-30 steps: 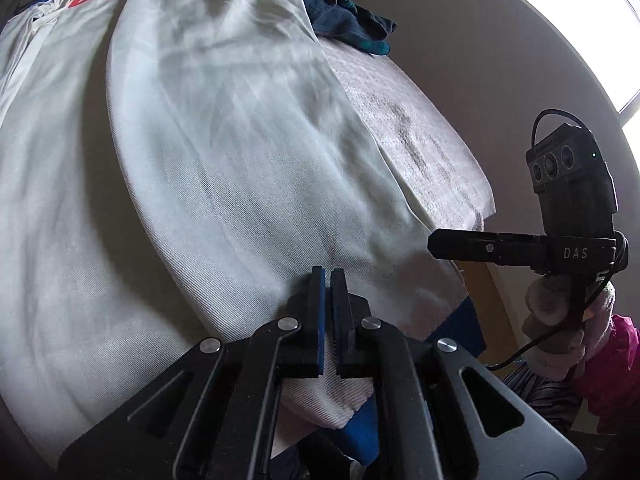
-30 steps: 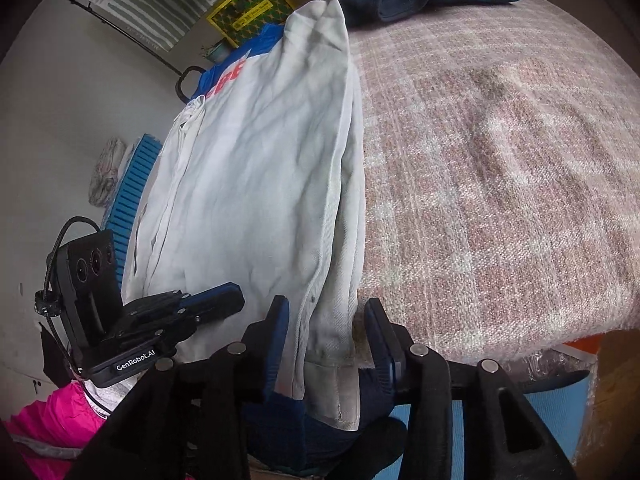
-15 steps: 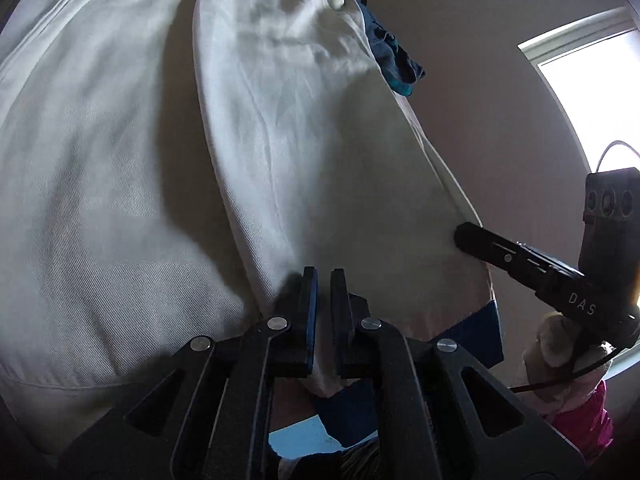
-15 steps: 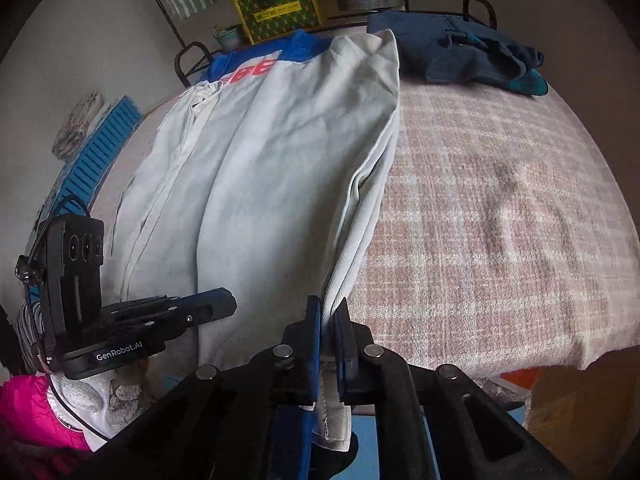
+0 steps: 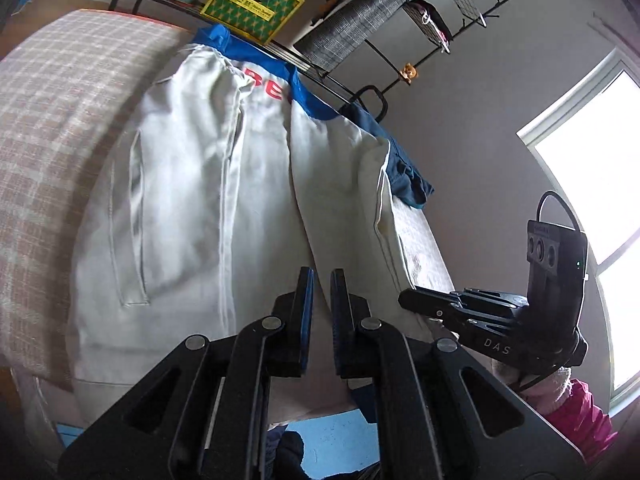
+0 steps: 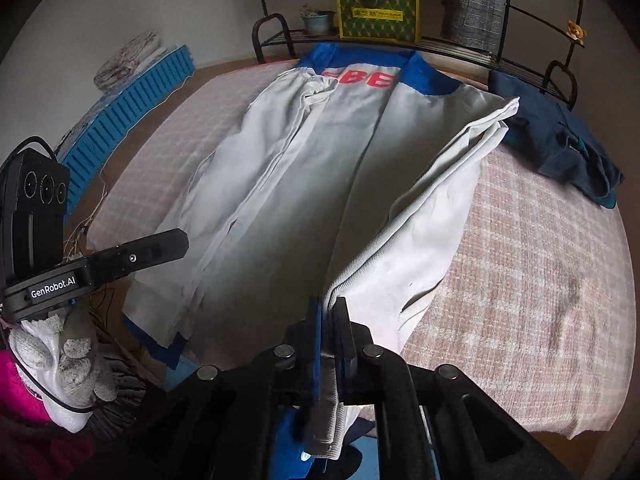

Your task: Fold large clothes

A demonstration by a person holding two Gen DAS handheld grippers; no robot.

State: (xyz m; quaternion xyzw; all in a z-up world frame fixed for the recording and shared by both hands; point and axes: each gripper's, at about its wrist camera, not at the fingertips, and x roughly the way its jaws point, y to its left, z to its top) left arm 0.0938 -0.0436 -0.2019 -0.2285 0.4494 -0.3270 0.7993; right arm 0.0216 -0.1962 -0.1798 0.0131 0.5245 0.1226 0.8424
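A white jacket (image 6: 320, 168) with a blue collar and red letters lies spread lengthwise on the pink plaid bed cover (image 6: 540, 260). My right gripper (image 6: 328, 308) is shut on the jacket's near right edge, and a strip of cloth hangs down between the fingers. That side rises off the bed as a ridge toward the gripper. In the left wrist view, my left gripper (image 5: 322, 280) is shut on the near hem of the jacket (image 5: 192, 208), slightly above the bed. Each gripper shows in the other's view: the right gripper (image 5: 408, 300) and the left gripper (image 6: 180, 240).
A dark navy garment (image 6: 560, 148) lies at the bed's far right corner. A black metal rack with a yellow-green box (image 6: 376, 12) and a small plant pot stands behind the bed. A blue slatted panel (image 6: 132, 96) is at the left. A bright window (image 5: 592, 200) is at the right.
The right gripper's jaws closed on the jacket's edge. Both grippers rose and drew back with the cloth, so the whole jacket and the rack behind it now show.
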